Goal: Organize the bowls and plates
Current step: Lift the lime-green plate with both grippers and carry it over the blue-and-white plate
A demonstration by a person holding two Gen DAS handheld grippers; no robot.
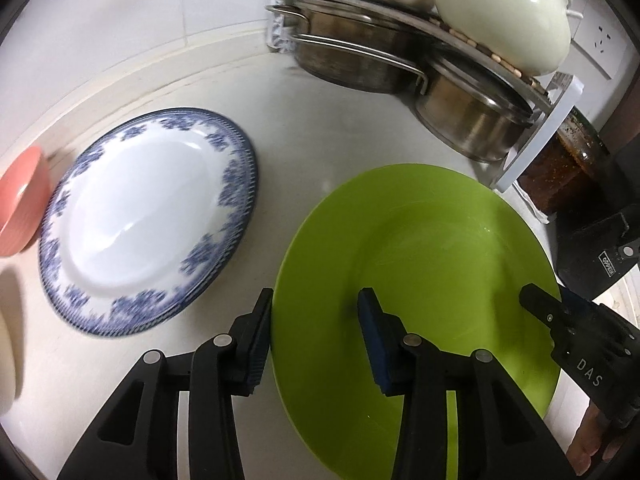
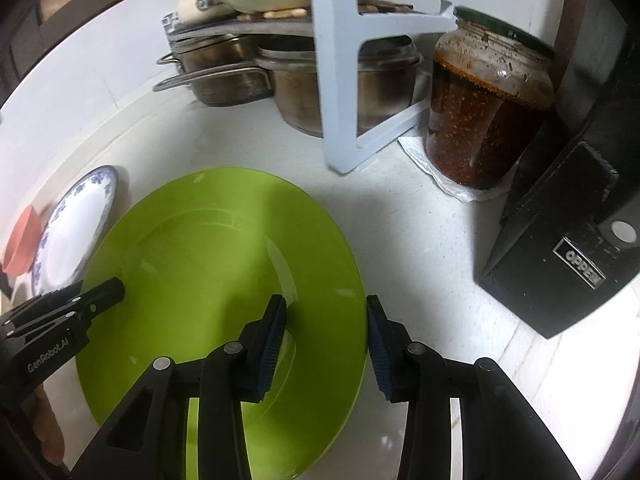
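The green plate sits low and centre in both wrist views, on the white counter, and both grippers straddle its rim from opposite sides. In the left wrist view the left gripper has one blue-padded finger outside the plate's left edge and the other over the plate's well. In the right wrist view the right gripper mirrors it on the right edge. Each pair of jaws stands partly spread with the rim between them; I cannot tell whether the pads already press on it or whether the plate is off the counter.

The coming move turns on what lies to the left: the blue-patterned plate, lying flat at the left of the left view, just beside the green one with a strip of counter between. The left hand is nearer it. A pink bowl touches the frame's left edge beyond.

The green plate is plain, glossy, wide-rimmed and shallow, likely slippery under the pads. Pots under a rack and a jar crowd the upper right.
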